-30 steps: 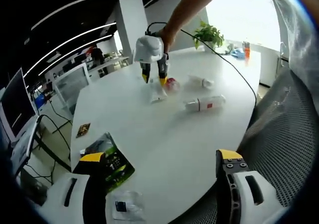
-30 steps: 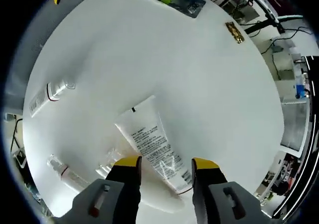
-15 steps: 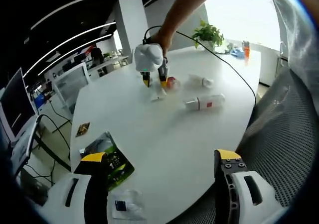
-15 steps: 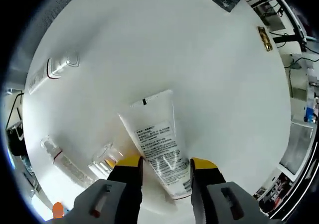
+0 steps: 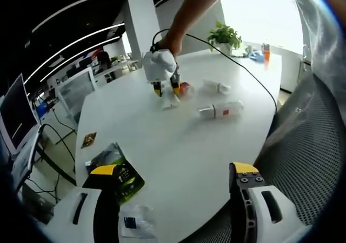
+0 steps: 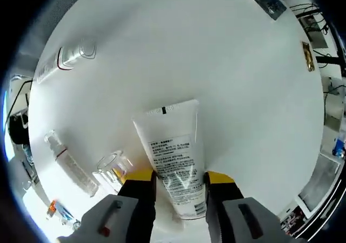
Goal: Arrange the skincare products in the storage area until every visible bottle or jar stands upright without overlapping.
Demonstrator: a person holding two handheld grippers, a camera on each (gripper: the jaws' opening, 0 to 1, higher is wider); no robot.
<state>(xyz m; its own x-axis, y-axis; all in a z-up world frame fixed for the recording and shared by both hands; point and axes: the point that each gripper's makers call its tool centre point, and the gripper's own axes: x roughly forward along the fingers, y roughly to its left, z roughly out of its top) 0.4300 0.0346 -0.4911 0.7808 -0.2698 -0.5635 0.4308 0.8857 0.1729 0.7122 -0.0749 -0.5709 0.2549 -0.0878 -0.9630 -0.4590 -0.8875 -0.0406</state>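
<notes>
Right gripper view, from left to right: a clear cylindrical bottle with a red band (image 6: 62, 62) lies flat on the round white table (image 6: 227, 54) near the upper left edge. Below it a slim clear pump bottle with a red ring (image 6: 67, 162) also lies on its side. Just beside the left yellow fingertip sits a small clear glass jar (image 6: 111, 167). The flat white plastic tube with black print (image 6: 173, 156) lies on the table with its lower end between the jaws of the right gripper (image 6: 180, 176); the yellow tips stand close on either side of it, but whether they press it I cannot tell.

In the left gripper view, a green and black packet (image 5: 121, 175) and a clear wrapper (image 5: 135, 221) lie near the left gripper (image 5: 175, 170), whose jaws are spread wide with nothing between them. Farther across the table the right gripper, held by a hand (image 5: 167, 40), points down at the white tube (image 5: 170, 100), with the banded bottle (image 5: 220, 110) lying well to its right.
</notes>
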